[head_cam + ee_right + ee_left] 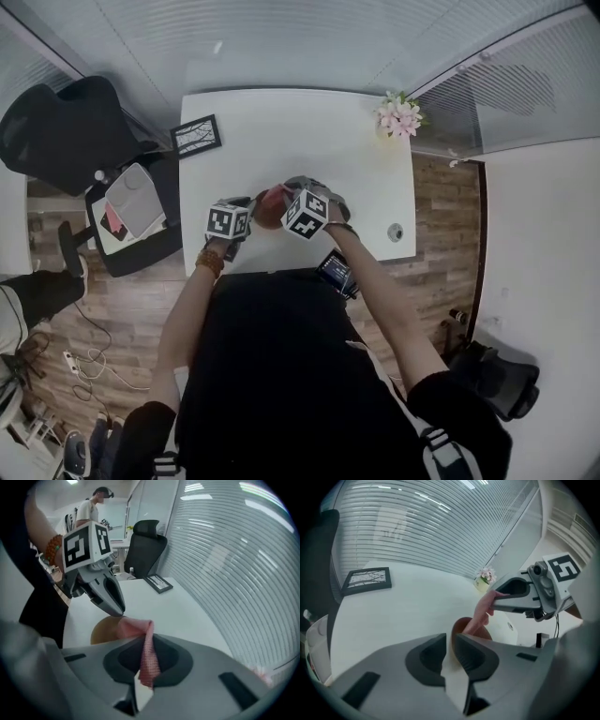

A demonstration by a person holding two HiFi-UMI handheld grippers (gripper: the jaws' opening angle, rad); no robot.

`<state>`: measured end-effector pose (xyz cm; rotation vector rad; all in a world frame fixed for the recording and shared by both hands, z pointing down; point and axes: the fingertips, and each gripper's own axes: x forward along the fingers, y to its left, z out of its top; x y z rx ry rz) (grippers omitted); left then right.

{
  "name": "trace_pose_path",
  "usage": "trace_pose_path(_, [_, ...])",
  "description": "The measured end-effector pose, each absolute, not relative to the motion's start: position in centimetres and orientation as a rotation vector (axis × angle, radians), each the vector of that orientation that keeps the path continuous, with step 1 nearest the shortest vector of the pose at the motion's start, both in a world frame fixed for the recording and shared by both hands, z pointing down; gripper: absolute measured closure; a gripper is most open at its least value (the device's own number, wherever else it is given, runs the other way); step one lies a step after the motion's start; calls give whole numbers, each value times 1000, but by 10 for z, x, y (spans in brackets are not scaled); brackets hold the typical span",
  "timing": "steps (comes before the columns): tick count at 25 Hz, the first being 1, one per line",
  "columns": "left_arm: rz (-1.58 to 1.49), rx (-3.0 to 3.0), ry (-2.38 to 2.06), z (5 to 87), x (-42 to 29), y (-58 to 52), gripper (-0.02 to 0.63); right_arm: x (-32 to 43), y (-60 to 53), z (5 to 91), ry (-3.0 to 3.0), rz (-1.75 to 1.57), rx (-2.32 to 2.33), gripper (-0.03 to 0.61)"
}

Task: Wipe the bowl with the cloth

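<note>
the left gripper (450, 638) has its jaws at a narrow gap, closed on the left rim of a round brown bowl (460, 624), and the rim stands between the pads. the right gripper (146, 641) is clamped tight on a pink woven cloth (133, 627). the cloth runs up through its jaws and folds over into the bowl, its far end just beside the left gripper's tips. the bowl sits at the near middle of a white rectangular table (281, 131), between the two grippers: the left one on its left, the right one on its right and reaching over it. a small dark device with a lit screen (336, 270) lies just beside the table's near edge, under the right forearm, and a round grommet (395, 232) is set in the tabletop near the right edge. a black-framed picture (196, 136) lies at the far left of the table, partly over its edge, and a small pot of pink flowers (400, 114) stands at the far right corner. left of the table stands a black office chair (66, 131) on a wood-plank floor (441, 197). a beaded bracelet (210, 261) circles the person's left wrist.
</note>
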<state>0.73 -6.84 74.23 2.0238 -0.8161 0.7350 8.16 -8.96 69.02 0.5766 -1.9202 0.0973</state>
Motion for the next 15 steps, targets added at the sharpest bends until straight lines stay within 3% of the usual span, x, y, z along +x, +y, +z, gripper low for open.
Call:
trace_pose_path(2, [741, 2020, -805, 745, 10, -69, 560, 82, -96, 694, -1910, 58, 573, 546])
trace_pose_path(8, [773, 2031, -779, 752, 17, -64, 560, 89, -91, 684, -1918, 0, 544, 433])
trace_pose_path(12, [761, 2023, -786, 753, 17, -66, 560, 110, -111, 655, -1957, -7, 723, 401])
trace_pose_path(15, [767, 2030, -765, 754, 18, -65, 560, 126, -127, 634, -1967, -25, 850, 411])
